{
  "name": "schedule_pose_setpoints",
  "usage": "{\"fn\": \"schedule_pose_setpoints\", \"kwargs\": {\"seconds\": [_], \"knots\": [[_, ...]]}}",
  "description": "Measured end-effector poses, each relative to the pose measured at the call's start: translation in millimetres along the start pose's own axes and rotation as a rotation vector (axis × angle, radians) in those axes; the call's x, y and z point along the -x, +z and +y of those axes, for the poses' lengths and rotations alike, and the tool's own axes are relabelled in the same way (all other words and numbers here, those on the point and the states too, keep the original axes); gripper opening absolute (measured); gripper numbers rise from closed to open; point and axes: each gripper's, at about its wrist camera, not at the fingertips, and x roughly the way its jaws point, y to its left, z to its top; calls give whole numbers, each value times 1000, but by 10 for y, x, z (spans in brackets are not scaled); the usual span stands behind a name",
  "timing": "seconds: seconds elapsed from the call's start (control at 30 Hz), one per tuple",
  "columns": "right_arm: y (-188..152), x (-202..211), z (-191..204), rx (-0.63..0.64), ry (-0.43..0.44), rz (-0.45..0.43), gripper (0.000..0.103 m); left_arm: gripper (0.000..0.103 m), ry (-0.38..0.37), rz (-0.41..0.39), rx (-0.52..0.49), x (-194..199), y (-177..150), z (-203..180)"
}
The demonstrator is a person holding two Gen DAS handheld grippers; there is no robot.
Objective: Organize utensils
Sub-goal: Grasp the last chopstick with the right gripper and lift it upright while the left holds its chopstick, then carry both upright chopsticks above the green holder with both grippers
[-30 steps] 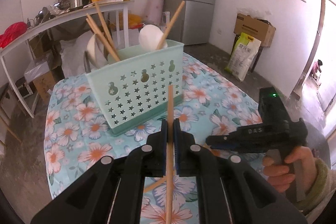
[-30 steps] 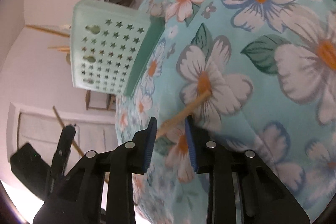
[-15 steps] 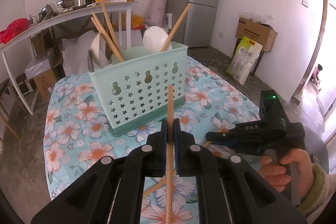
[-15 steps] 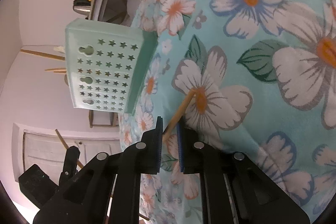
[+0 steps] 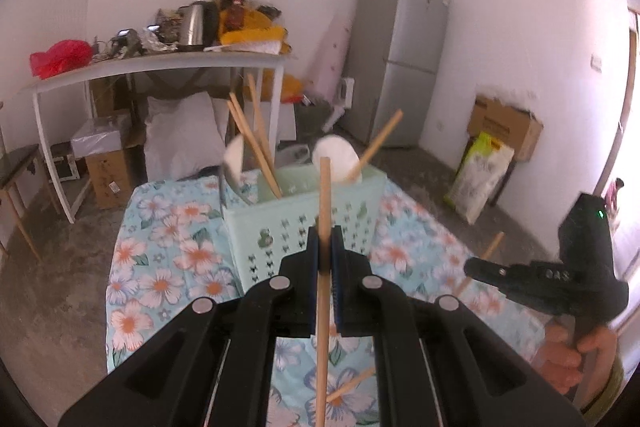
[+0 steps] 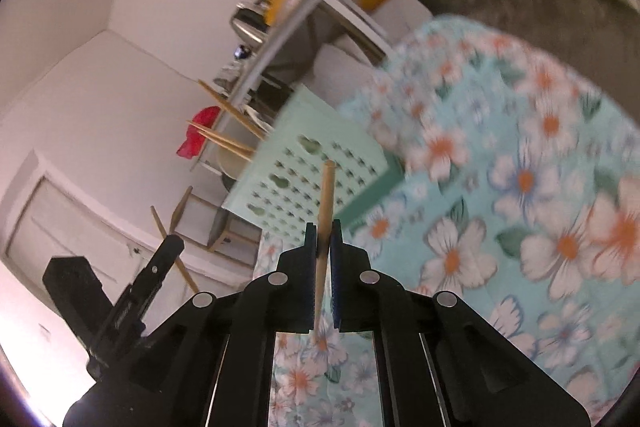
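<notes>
Change since earlier: the right gripper (image 6: pixel 324 243) has closed on a chopstick that lay on the cloth and lifted it clear; the left gripper (image 5: pixel 325 247) has risen too, so the basket sits lower in its view.
Left jaws: clamped on a wooden chopstick (image 5: pixel 323 267) that runs upright through the centre of the left wrist frame.
Right jaws: pinched together on a second chopstick (image 6: pixel 326 203), its tip pointing up toward the basket.
Basket: mint green basket (image 5: pixel 352 211) at centre of the left wrist frame, standing on the floral tablecloth (image 5: pixel 168 251), with several chopsticks and white spoons leaning inside.
Loose piece: another chopstick (image 5: pixel 350 385) lies on the cloth, lower centre.
Person: a hand (image 5: pixel 576 355) at lower right grips the right tool's handle.
</notes>
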Motion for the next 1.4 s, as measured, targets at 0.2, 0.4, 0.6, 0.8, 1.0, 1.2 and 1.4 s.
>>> {"fn": "schedule_pose_setpoints", "kwargs": {"seconds": [0.2,0.4,0.6,0.8,1.0,1.2,1.4], "knots": [[32,91,98,63,-25,-39,4,5,-9,-2,37,73,52,66],[48,102,150,96,-25,-54,4,5,-10,1,35,104,46,72],[76,200,209,121,-26,-79,4,5,-5,-28,5,186,104,9],[90,235,203,123,-23,-90,4,5,2,-46,-29,244,157,-72],[92,238,203,123,-22,-90,4,5,8,-59,-57,295,185,-111],[94,246,208,126,-22,-90,4,5,18,-71,-68,344,193,-127],[100,255,215,123,-22,-91,4,5,21,-99,-77,444,251,-161]]}}
